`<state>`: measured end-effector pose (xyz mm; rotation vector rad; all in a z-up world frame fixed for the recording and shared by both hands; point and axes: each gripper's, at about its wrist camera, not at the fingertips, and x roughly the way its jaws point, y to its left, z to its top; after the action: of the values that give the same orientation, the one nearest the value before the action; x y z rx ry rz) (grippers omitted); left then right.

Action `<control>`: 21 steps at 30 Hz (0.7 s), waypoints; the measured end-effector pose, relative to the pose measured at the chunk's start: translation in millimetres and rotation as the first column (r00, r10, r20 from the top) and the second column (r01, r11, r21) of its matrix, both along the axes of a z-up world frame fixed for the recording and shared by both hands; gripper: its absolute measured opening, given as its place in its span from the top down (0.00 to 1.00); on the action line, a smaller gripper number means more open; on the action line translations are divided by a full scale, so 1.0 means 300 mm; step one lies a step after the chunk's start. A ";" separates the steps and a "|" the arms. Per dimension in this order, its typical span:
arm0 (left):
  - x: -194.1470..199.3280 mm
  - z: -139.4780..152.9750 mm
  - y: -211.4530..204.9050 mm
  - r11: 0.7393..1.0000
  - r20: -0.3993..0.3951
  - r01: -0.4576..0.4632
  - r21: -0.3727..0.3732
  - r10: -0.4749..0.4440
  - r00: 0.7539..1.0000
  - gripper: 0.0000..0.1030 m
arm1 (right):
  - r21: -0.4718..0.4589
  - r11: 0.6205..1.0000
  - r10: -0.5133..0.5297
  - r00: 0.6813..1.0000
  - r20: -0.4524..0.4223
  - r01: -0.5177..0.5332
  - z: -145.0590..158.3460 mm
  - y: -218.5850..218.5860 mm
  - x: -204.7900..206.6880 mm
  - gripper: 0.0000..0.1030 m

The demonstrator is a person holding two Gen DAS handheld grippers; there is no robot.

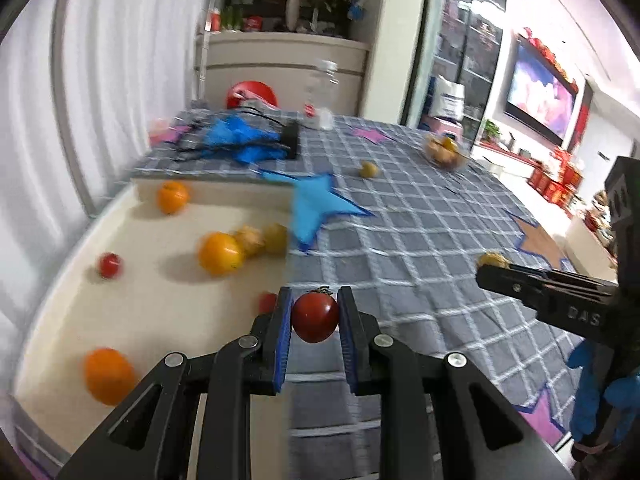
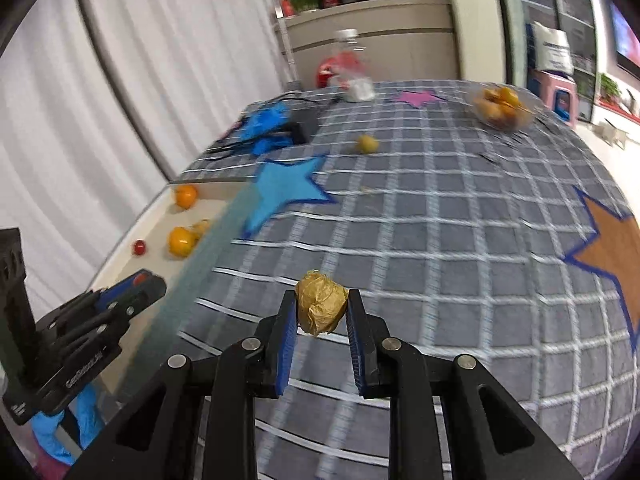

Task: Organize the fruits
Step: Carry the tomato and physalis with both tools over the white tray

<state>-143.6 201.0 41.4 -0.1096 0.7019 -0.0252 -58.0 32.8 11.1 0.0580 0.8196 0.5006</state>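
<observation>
Left wrist view: the left gripper (image 1: 314,312) is clenched on a small dark-red cherry tomato (image 1: 315,317), pads pressing both sides, its long axis near upright with the green stem end (image 1: 323,290) pointing up and away from the camera. It hangs above the edge where the grey checked cloth (image 1: 420,240) meets the bare cream worktop (image 1: 80,300).

On that bare strip lie three round orange fruits (image 1: 221,253), two more red tomatoes (image 1: 110,265), one papery husked fruit and one yellow-green fruit (image 1: 276,239), though blur makes the count unsure.

Right wrist view: the right gripper (image 2: 321,312) grasps a crumpled golden-brown husked fruit (image 2: 321,307), held above the cloth's near side; its axis cannot be told. One yellow-green fruit (image 2: 367,143) sits alone mid-cloth, and one clear glass bowl (image 2: 502,109) of orange-yellow fruit stands near the far right corner.
</observation>
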 end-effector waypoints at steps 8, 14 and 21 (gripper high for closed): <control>0.008 -0.003 0.192 0.990 -0.013 -0.133 0.043 0.134 0.991 0.76 | -0.019 0.986 0.167 0.986 -0.018 -0.168 0.025 0.277 0.019 0.76; 0.007 -0.040 0.267 0.982 -0.037 -0.181 0.049 0.183 0.982 0.76 | -0.039 0.966 0.255 0.966 -0.040 -0.256 0.020 0.442 0.019 0.76; 0.012 -0.065 0.300 0.980 -0.053 -0.196 0.048 0.198 0.979 0.77 | -0.074 0.951 0.298 0.953 -0.044 -0.301 0.017 0.531 0.008 0.76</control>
<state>-139.9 291.0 22.0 -0.1392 0.7458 0.1833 -55.5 192.0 16.3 -0.1356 0.8841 0.7541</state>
